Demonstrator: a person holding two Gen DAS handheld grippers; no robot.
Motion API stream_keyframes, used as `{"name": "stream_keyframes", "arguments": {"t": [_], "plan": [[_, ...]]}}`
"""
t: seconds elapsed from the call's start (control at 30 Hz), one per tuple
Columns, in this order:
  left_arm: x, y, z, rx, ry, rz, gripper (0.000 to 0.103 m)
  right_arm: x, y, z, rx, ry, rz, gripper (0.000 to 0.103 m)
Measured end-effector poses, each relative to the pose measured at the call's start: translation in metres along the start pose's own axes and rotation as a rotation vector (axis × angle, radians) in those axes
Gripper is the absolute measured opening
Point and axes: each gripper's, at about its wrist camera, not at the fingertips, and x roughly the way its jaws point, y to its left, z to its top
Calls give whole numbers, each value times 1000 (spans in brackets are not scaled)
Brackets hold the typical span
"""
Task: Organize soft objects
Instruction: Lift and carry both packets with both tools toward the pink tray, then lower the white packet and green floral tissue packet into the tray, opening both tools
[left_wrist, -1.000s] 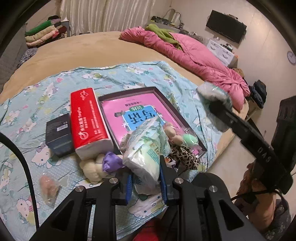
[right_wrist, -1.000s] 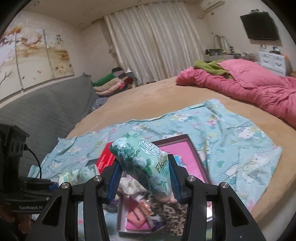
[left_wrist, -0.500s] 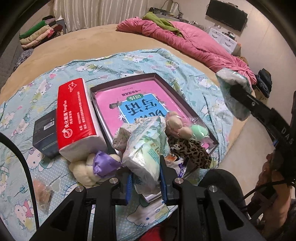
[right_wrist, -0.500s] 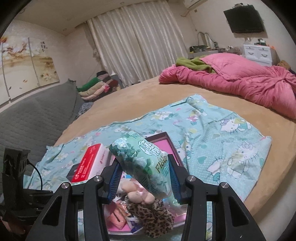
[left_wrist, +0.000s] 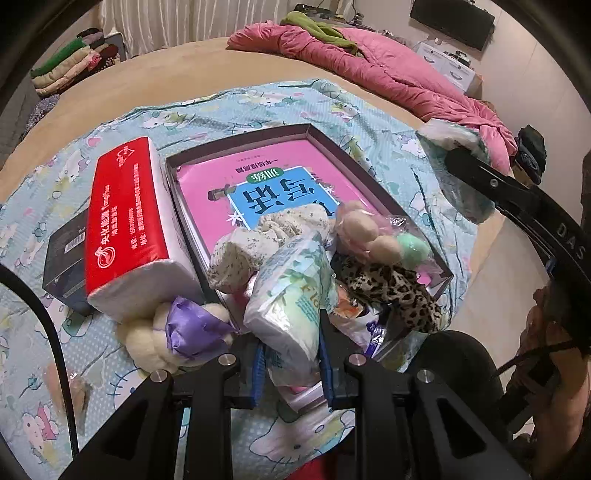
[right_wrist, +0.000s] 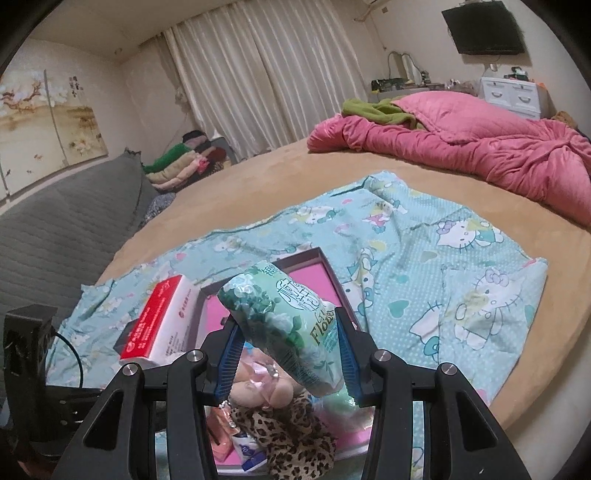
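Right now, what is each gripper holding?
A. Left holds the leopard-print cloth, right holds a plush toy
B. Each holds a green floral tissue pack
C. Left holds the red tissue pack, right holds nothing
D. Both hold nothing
B. The left gripper is clamped on a floral tissue pack above the box, and the right gripper clamps a second floral pack.

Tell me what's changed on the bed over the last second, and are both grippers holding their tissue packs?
Both grippers have come down closer to the dark-rimmed pink tray. The left gripper stays clamped on its pale green tissue pack, the right gripper on its green floral pack. The red tissue brick and leopard-print cloth haven't moved.
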Motion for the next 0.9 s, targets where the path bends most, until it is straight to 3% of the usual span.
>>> {"name": "stream_keyframes", "arguments": {"t": [0.4,0.9], "plan": [[12,2,-1,-6,19,-12,24,22,-10,0,-5,21,-48,49],[16,2,-2,1,28,-16,24,86,-22,-5,-15,157,-94,49]]}}
